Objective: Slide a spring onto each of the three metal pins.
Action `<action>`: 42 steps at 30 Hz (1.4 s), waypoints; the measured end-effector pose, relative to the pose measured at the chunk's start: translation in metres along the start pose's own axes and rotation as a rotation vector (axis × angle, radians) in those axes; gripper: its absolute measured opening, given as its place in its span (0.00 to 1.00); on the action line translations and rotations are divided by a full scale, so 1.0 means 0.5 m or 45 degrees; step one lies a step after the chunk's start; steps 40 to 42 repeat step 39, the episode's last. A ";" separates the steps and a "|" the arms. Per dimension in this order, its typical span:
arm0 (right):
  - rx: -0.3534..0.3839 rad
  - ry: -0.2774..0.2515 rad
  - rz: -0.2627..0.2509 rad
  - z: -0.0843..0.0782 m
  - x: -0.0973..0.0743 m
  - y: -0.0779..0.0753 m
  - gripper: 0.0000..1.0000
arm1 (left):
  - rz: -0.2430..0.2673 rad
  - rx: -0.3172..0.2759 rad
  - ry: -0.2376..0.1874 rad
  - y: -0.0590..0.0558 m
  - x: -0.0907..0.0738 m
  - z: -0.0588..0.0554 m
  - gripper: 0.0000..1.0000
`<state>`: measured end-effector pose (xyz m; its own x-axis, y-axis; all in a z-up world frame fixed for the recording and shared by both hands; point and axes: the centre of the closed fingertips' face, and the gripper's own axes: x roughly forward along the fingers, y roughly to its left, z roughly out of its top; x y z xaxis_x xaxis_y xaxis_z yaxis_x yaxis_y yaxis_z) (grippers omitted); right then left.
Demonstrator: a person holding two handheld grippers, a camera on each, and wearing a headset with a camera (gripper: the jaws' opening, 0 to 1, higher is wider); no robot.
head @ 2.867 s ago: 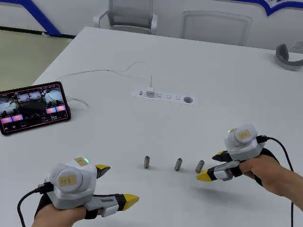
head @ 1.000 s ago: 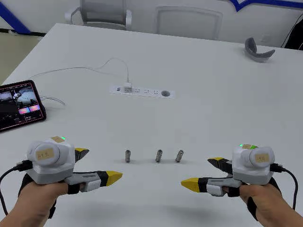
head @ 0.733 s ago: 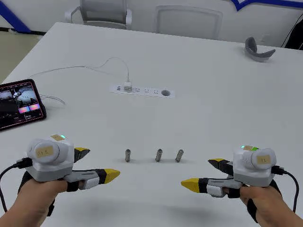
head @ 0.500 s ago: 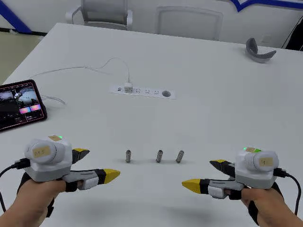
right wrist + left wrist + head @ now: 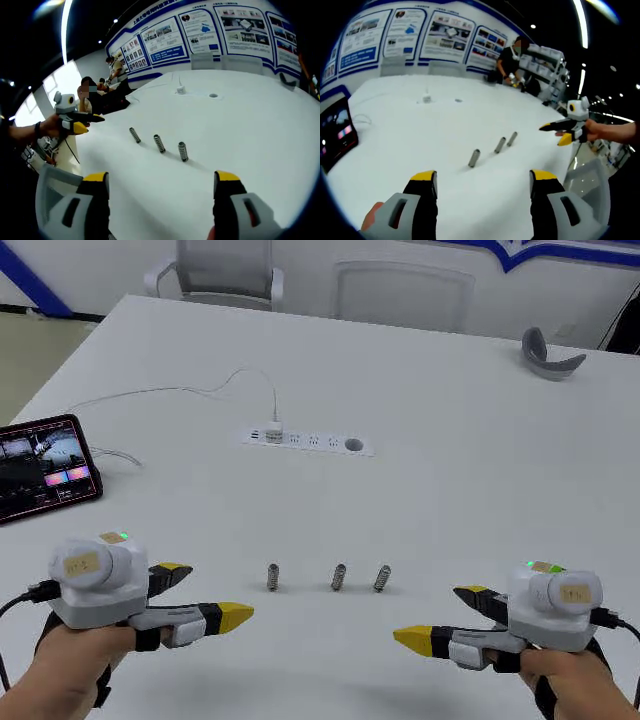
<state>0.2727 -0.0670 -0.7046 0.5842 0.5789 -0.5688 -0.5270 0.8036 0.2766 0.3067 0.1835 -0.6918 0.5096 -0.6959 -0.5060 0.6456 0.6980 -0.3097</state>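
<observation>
Three short metal pins stand in a row on the white table, each wrapped in a spring: left pin [image 5: 273,577], middle pin [image 5: 339,577], right pin [image 5: 382,578]. The same row appears in the left gripper view [image 5: 474,158] and in the right gripper view [image 5: 158,143]. My left gripper [image 5: 205,595] is open at the near left, apart from the pins, with nothing between its jaws [image 5: 482,182]. My right gripper [image 5: 440,618] is open at the near right, also apart from the row and holding nothing [image 5: 157,184].
A tablet [image 5: 45,467] lies at the left edge with a white cable [image 5: 180,392] running to a power strip [image 5: 305,441] in the middle. A grey curved object [image 5: 550,354] rests at the far right. Chairs [image 5: 225,270] stand beyond the table. People [image 5: 100,95] stand off to the side.
My right gripper has drawn back from beside the rightmost pin toward the near right edge. My left gripper has stayed at the near left. The head camera has shifted.
</observation>
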 end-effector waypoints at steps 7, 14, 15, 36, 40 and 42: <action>0.003 -0.007 0.004 -0.003 -0.001 0.002 0.88 | 0.038 0.032 -0.007 0.006 -0.007 0.007 0.92; 0.008 0.001 0.010 -0.012 0.000 0.008 0.88 | 0.055 0.022 -0.008 0.009 -0.011 0.006 0.96; 0.008 0.004 0.010 -0.013 0.000 0.009 0.88 | 0.053 0.019 -0.005 0.008 -0.011 0.006 0.95; 0.016 -0.008 0.003 -0.012 -0.004 0.010 0.89 | 0.005 -0.033 -0.005 0.005 -0.009 -0.003 0.86; 0.014 -0.007 0.008 -0.013 -0.003 0.011 0.90 | 0.011 -0.011 -0.012 0.008 -0.011 -0.001 0.87; 0.014 -0.007 0.008 -0.013 -0.003 0.011 0.90 | 0.011 -0.011 -0.012 0.008 -0.011 -0.001 0.87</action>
